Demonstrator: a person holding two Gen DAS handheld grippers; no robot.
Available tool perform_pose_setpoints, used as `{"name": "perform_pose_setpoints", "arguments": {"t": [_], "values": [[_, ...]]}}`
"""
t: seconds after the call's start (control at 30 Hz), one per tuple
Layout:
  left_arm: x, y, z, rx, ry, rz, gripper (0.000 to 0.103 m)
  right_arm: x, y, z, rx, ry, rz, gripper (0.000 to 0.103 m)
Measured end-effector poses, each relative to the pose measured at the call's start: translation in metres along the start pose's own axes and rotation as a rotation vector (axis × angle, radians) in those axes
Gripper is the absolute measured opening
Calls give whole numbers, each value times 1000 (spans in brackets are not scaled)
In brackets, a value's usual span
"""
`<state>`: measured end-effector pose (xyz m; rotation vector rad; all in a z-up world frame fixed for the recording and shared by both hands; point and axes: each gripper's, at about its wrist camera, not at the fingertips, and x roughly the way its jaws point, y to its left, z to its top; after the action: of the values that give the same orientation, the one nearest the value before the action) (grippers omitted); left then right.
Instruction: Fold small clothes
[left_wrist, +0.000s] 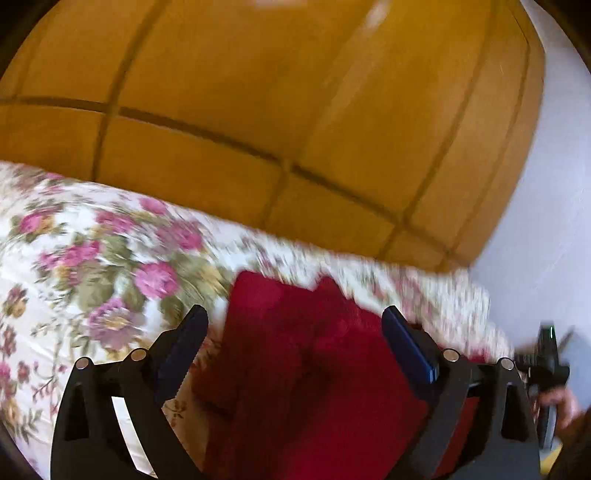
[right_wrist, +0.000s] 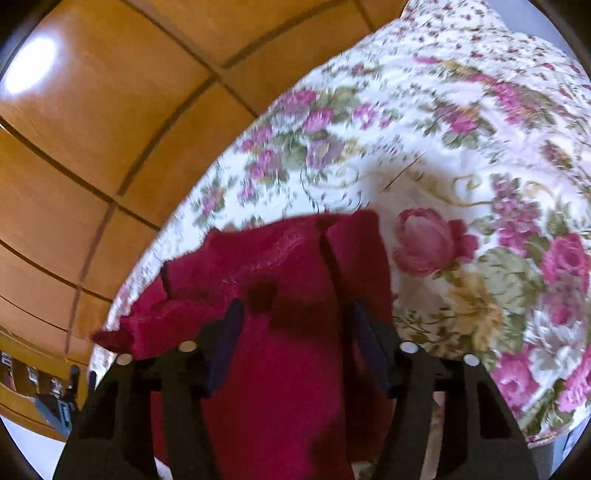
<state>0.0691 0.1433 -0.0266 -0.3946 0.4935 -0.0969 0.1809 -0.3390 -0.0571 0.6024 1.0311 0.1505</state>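
Observation:
A dark red garment (left_wrist: 295, 354) lies folded in layers on the floral bedspread (left_wrist: 81, 258). My left gripper (left_wrist: 295, 314) is open, its two fingers spread wide above the garment, not holding it. In the right wrist view the same red garment (right_wrist: 280, 266) lies on the bedspread (right_wrist: 461, 147) with a fold line down its middle. My right gripper (right_wrist: 295, 306) is open, its fingers on either side of the cloth just above it. Both views are blurred by motion.
A large orange-brown wooden wardrobe (left_wrist: 258, 110) stands behind the bed; it also shows in the right wrist view (right_wrist: 92, 147). A white wall (left_wrist: 546, 221) is at the right. The other gripper and a hand (left_wrist: 550, 369) show at the right edge.

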Motion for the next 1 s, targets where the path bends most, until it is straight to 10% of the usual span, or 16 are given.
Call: {"name": "perform_pose_setpoints", "arguments": {"t": [0.17, 0.23, 0.47, 0.6, 0.73, 1.0], "values": [[81, -27, 0, 241, 268, 189, 92, 17, -3, 5, 76, 30, -16, 12], [97, -21, 2, 207, 299, 248, 65, 11, 1, 9, 96, -1, 0, 8], [120, 22, -3, 57, 265, 345, 73, 10, 18, 31, 5, -102, -54, 7], [125, 27, -4, 35, 275, 346, 85, 36, 5, 28, -33, -5, -87, 16], [116, 33, -7, -24, 258, 302, 89, -2, 12, 34, -62, -93, -107, 76], [47, 2, -17, -8, 31, 232, 89, -67, -12, 14, -16, -65, -124, 72]]}}
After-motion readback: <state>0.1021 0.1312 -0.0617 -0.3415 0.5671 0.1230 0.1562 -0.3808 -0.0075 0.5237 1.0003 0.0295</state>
